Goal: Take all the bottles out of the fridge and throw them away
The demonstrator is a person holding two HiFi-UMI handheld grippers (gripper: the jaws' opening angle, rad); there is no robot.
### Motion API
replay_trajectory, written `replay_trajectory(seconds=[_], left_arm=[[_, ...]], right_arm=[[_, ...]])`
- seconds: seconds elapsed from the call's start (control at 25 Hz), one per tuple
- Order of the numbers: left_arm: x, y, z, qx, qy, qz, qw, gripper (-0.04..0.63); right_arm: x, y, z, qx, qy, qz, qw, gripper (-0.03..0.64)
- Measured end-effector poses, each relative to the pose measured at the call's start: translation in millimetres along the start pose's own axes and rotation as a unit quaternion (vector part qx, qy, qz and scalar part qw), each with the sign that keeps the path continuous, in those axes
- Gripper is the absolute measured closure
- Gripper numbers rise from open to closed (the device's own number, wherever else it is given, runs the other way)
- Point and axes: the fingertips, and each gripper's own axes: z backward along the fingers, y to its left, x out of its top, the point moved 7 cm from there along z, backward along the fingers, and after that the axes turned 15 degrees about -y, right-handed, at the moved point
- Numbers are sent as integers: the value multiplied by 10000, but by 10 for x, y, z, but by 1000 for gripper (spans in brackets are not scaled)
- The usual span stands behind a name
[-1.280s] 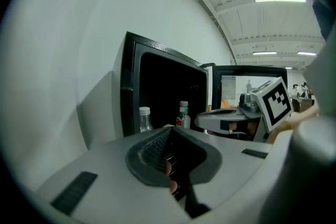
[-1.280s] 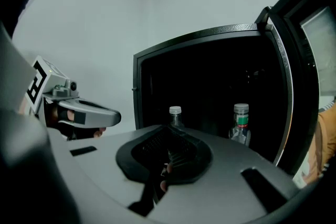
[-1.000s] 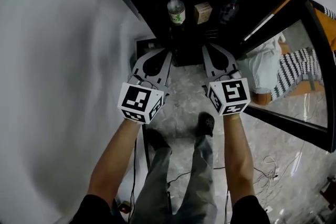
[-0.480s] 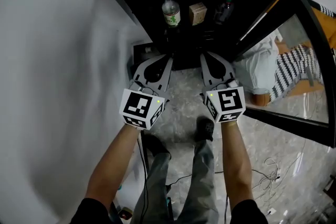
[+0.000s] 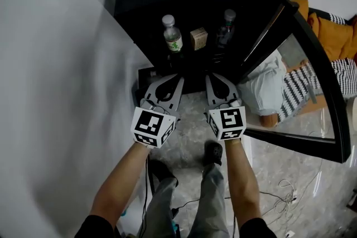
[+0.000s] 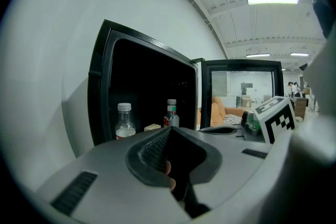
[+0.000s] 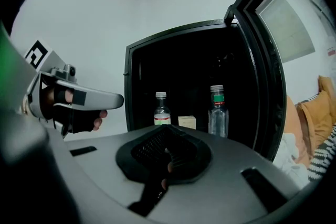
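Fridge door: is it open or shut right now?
Open. The door stands swung out to the right, and the left bottle, small box and right bottle show inside.

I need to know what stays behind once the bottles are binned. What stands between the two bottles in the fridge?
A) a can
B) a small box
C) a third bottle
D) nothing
B: the right gripper view shows a small box standing between the white-capped bottle and the green-collared bottle.
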Motion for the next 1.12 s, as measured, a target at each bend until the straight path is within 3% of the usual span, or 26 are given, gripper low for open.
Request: replay_trajectory(seconds=[0.32,0.72,1.12], left_arm=[[-8,49,-225,26,58,10,10000,594],[-106,241,-322,83,13,41,10000,594],[-357,484,-438,121,1,28,9999,594]], right_arm=[[-71,-148,-237,-62,-127,-20,9999,608],[-329,-389,-745,-341,68,-118,9993,384],[-652,-508,-1297,-404,189,-7,9990,316]])
